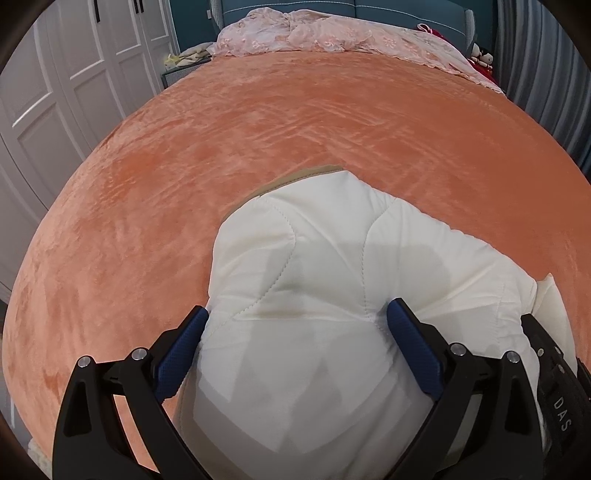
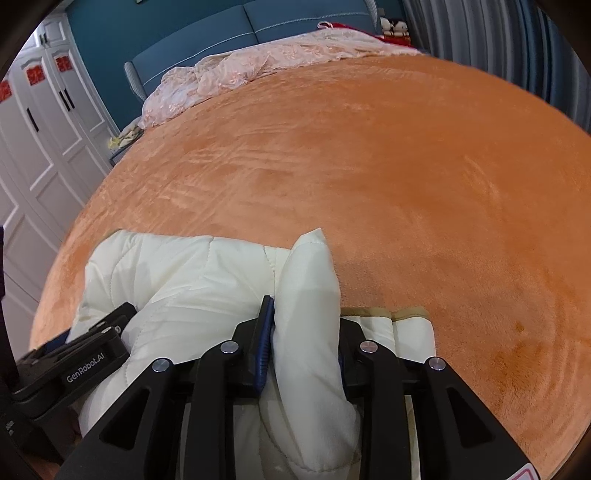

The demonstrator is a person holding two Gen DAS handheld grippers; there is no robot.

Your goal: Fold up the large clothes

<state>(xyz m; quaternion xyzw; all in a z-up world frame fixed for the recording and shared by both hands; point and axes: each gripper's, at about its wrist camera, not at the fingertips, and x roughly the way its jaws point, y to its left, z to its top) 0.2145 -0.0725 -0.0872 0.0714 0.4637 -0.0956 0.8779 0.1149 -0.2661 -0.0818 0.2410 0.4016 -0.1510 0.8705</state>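
A cream quilted padded jacket (image 1: 314, 266) with a tan trim lies bunched at the near edge of the orange bed. My left gripper (image 1: 295, 325) has its blue pads wide apart around a thick bulge of the jacket, one on each side of it. My right gripper (image 2: 304, 325) is shut on an upright fold of the same jacket (image 2: 192, 273), with the blue left pad (image 2: 264, 332) pressed into it. The left gripper's body (image 2: 81, 354) shows at the lower left of the right wrist view. The right gripper's body (image 1: 554, 387) shows at the right edge of the left wrist view.
The orange plush bedspread (image 1: 295, 122) covers the bed. A pink lace cover (image 1: 332, 40) is bunched at the far end against a blue headboard (image 2: 236, 33). White wardrobe doors (image 1: 55, 92) stand on the left, grey curtains (image 2: 498, 48) on the right.
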